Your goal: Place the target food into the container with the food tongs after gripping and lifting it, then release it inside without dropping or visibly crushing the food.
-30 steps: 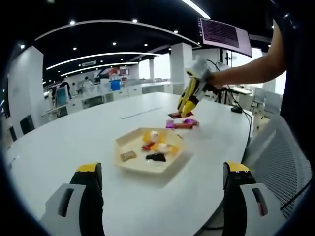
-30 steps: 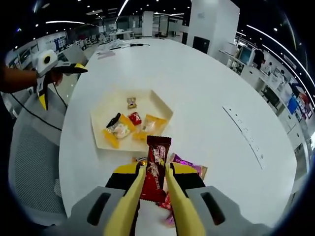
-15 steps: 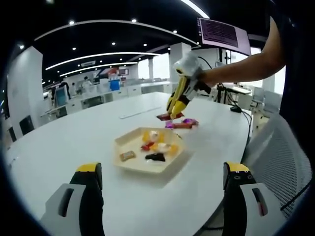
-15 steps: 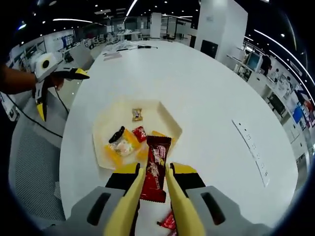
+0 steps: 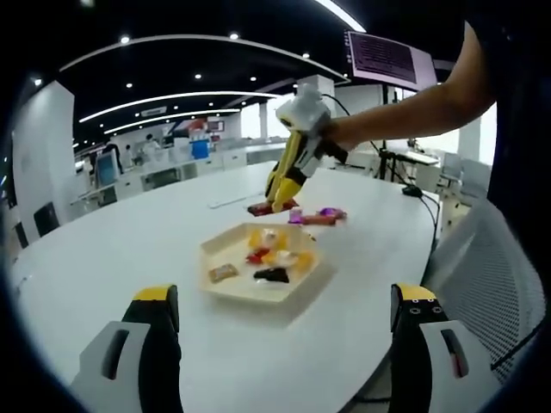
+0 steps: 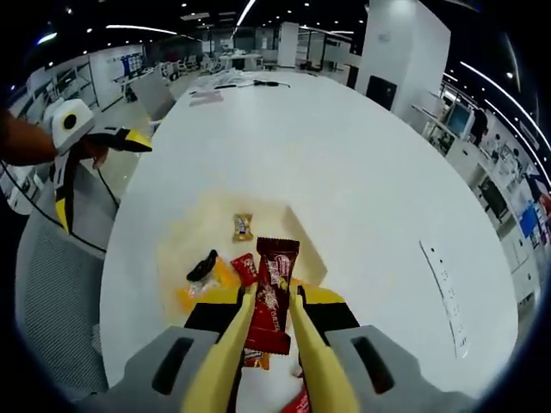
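Note:
In the right gripper view my right gripper [image 6: 272, 297] is shut on a dark red snack bar [image 6: 273, 287], held in the air over the cream tray [image 6: 179, 245]. The tray holds several wrapped sweets, among them a small tan one [image 6: 243, 226] and a black one [image 6: 202, 264]. The left gripper view shows the tray [image 5: 217, 287] mid-table, with the right gripper [image 5: 279, 197] and its red bar [image 5: 261, 208] hanging just past the tray's far rim. My left gripper [image 5: 280, 323] stands open near the table's front edge, nothing between its jaws. It appears again at the left edge as the left gripper [image 6: 86, 159].
Loose purple and red wrapped snacks [image 5: 319, 216] lie on the white oval table [image 5: 103, 249] beyond the tray. A grey mesh chair [image 5: 491, 275] stands at the right. A person's arm [image 5: 413, 107] reaches in from the right. Office desks sit far behind.
My right gripper, still holding the red bar, has travelled from the loose snack pile toward and over the tray. The left gripper has stayed still and open.

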